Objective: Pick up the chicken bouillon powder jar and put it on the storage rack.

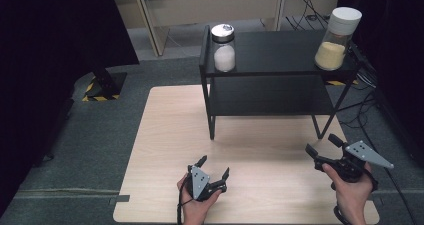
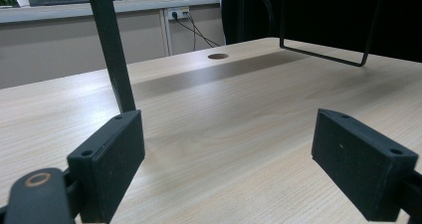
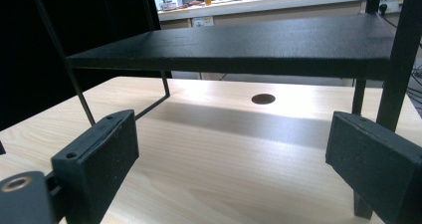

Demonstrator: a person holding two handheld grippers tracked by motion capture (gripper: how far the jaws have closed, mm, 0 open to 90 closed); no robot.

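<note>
On the near part of the wooden table (image 1: 165, 135), left of the middle, the left gripper (image 1: 214, 166) is held low by the person's left hand (image 1: 196, 205), its jaws wide apart and nothing between them. The jaws point to the far side and a little to the right, toward the black shelf rack (image 1: 272, 75), which stands on the far half of the table. In the left gripper view the left gripper (image 2: 226, 149) looks along the bare table top, with one front leg of the rack just beyond its left jaw.

On the top shelf, at its left corner, stands a glass jar with white powder (image 1: 223, 48), upright, with a shiny lid. It lies far and higher than the left gripper, almost straight ahead of it, so I judge this hand is the nearer one for it.

At the right corner of the same shelf stands a taller jar with yellow powder (image 1: 338, 37), upright, with a white cap. Below and nearer, the right gripper (image 1: 325, 146) is held by the right hand (image 1: 352, 192), jaws also open and empty, pointing far and left. In the right gripper view the right gripper (image 3: 231, 157) faces under the lower shelf, so it must rise to reach the yellow jar
</note>
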